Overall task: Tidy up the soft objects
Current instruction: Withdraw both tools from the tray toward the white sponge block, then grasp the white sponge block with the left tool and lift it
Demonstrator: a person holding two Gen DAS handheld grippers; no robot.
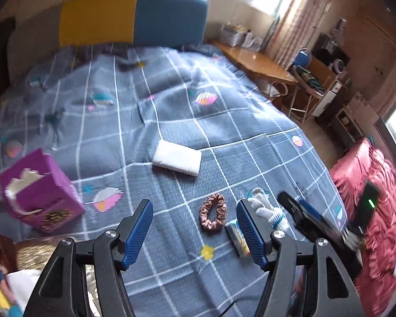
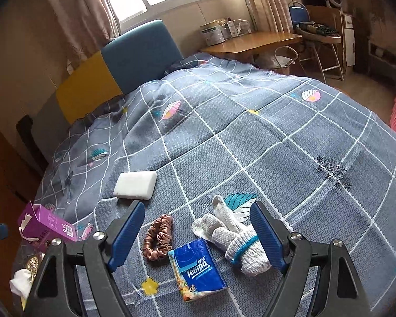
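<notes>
Bedding fills nearly everything ahead of my two tools: a grey-blue quilted bedspread (image 2: 290, 142) with a white grid and leaf prints, running up to a yellow and blue padded headboard (image 1: 134, 15).

Off to the left of my left gripper (image 1: 195, 235), near the bed's edge, stands a torn-open purple cardboard box (image 1: 39, 190), tilted. Straight ahead of that gripper, well beyond its fingertips, lies a white rectangular sponge block (image 1: 177, 161), flat on the cover.

Closer in, between the blue ribbed pads of my right gripper (image 2: 198, 232), sits the small clutter: a bundle of white knitted gloves with a blue cuff band (image 2: 237, 240) just beside the right pad, a blue Tempo pocket tissue pack (image 2: 196, 269) lying flat in the middle and touching the gloves, and a brown satin scrunchie (image 2: 158, 237) nearer the left pad, just beside the pack.

Both of my tools hang released above the cover, jaws spread wide with nothing pinched. In the left wrist view the scrunchie lies between the pads, with the tissue pack and gloves partly hidden behind the right one.
</notes>
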